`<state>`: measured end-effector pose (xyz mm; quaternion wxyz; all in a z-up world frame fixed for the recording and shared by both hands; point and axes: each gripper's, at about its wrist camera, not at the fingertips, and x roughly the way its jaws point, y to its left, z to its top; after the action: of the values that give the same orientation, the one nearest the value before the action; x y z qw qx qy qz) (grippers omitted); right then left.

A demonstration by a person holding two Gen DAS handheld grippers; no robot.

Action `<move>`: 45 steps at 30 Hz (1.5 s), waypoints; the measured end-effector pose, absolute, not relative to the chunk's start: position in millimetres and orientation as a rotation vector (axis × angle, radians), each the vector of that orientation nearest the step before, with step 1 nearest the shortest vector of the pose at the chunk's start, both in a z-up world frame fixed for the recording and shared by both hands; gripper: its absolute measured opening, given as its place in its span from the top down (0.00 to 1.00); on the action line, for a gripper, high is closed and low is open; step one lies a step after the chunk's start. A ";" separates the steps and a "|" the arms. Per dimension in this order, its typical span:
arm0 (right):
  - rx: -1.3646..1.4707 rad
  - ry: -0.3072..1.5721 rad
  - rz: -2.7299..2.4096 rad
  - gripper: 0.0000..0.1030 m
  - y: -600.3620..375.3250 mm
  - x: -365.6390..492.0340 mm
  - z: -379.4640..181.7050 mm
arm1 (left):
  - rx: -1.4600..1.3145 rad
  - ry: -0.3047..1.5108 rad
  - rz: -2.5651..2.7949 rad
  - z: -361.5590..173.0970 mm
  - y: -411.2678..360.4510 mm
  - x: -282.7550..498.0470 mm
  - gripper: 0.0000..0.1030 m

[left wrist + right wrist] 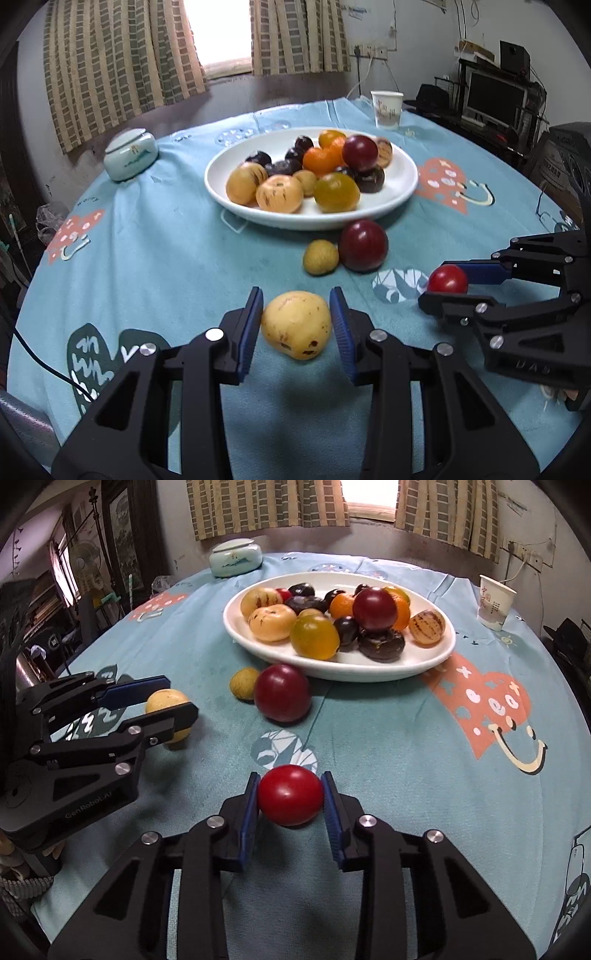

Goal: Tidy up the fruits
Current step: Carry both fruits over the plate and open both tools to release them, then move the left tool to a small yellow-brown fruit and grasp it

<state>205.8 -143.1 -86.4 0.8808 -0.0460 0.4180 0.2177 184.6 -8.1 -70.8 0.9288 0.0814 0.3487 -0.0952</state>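
A white plate (402, 184) (439, 653) on the teal tablecloth holds several fruits: yellow, orange, dark purple and one dark red on top. My left gripper (297, 323) (168, 705) is shut on a yellow fruit (295, 324) (162, 699) just above the cloth. My right gripper (290, 797) (443, 286) is shut on a small red tomato (290, 794) (448, 279). A dark red plum (363, 245) (282, 693) and a small yellow-green fruit (320, 257) (243, 683) lie on the cloth just in front of the plate.
A paper cup (386, 109) (494, 602) stands behind the plate to the right. A pale lidded ceramic jar (130, 154) (235, 558) sits at the far left. A black cable (48, 365) runs over the table's left edge. Curtains and a monitor (493, 98) lie beyond.
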 end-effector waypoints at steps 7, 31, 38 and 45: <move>0.023 0.766 0.435 0.68 -175.6 208.9 -48.0 | 0.132 0.669 -0.172 -38.4 9.6 202.9 0.63; -0.008 0.763 0.349 0.68 -149.9 386.0 -42.7 | 0.040 0.742 -0.149 -46.8 -3.2 381.0 0.57; -0.007 0.781 0.347 0.67 -155.6 382.3 -42.7 | 0.059 0.724 -0.119 -45.9 -1.4 374.5 0.29; -0.013 0.608 0.299 0.01 -161.7 351.0 -6.1 | 0.019 0.673 -0.079 -25.8 16.7 341.1 0.16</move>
<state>351.0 -161.7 -6.1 0.9431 -0.0062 0.2983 0.1465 341.1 16.7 -25.8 0.9432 0.0092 0.3299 -0.0389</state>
